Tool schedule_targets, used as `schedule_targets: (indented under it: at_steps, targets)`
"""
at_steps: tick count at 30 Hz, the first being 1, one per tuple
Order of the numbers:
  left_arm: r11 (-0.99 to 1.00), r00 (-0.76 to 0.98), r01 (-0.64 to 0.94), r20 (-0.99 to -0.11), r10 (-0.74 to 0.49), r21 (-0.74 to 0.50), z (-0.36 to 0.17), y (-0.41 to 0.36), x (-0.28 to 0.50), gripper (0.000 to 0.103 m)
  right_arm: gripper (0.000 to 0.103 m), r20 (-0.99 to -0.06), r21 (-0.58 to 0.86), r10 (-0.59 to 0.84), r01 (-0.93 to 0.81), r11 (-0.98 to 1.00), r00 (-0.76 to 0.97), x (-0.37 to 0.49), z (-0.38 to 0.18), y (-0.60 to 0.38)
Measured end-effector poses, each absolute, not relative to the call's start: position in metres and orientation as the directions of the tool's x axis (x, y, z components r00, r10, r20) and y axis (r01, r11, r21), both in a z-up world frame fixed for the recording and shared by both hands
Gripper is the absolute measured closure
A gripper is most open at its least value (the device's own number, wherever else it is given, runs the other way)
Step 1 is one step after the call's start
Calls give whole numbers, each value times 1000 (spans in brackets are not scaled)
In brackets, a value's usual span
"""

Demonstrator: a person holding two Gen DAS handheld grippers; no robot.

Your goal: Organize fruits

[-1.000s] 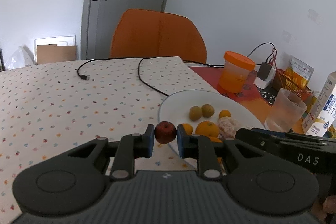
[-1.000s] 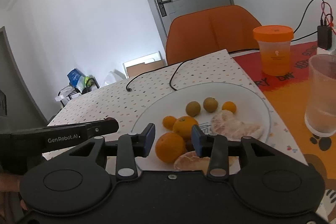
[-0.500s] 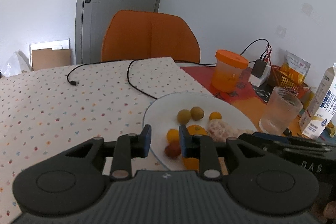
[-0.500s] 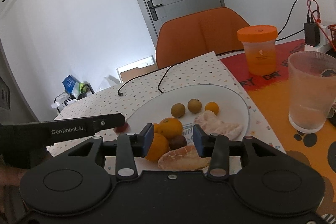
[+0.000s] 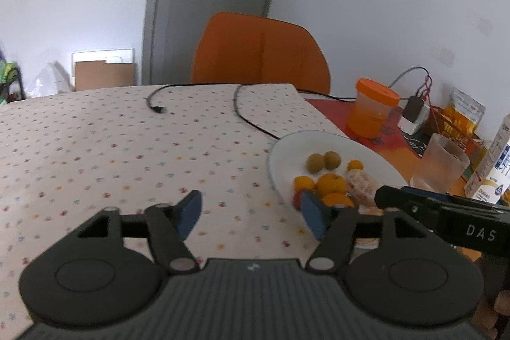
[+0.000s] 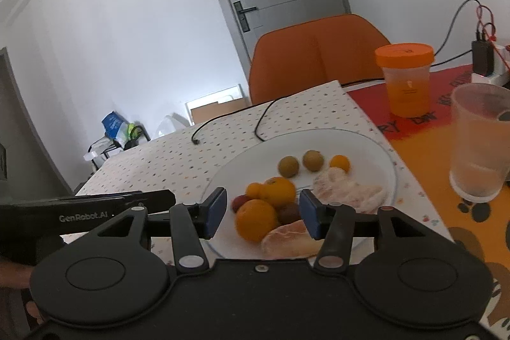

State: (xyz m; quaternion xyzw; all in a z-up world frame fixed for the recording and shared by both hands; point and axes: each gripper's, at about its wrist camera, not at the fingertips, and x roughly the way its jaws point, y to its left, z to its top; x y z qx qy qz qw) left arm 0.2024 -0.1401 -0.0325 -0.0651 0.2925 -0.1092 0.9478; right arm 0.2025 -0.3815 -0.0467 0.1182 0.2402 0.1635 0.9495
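A white plate holds several fruits: oranges, two green-brown round fruits, a peeled citrus, a dark plum and a small red fruit. The plate also shows in the left wrist view, with the red fruit at its near left rim. My left gripper is open and empty over the dotted tablecloth, left of the plate. My right gripper is open, its jaws either side of the near fruits.
An orange-lidded container, a clear glass and a milk carton stand right of the plate. A black cable lies on the dotted cloth. An orange chair stands behind the table.
My left gripper released the red fruit onto the plate's near left rim, opened wide and pulled away to the left. My right gripper opened wider near the oranges.
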Motion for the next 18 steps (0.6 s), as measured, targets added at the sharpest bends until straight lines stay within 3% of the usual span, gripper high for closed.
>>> schedule_targets:
  at_steps: [13, 16, 18]
  targets:
    - [980, 822, 45, -551, -145, -192, -23, -85, 163, 17, 19, -415, 268, 385, -294, 918, 824, 186, -33, -350]
    - [982, 826, 29, -548, -129, -187, -22, -76, 154, 11, 3, -408, 263, 383, -295, 918, 828, 180, -31, -346]
    - [982, 829, 21, -546, -123, -189, -20, -71, 147, 8, 0, -403, 259, 385, -300, 918, 830, 175, -29, -343]
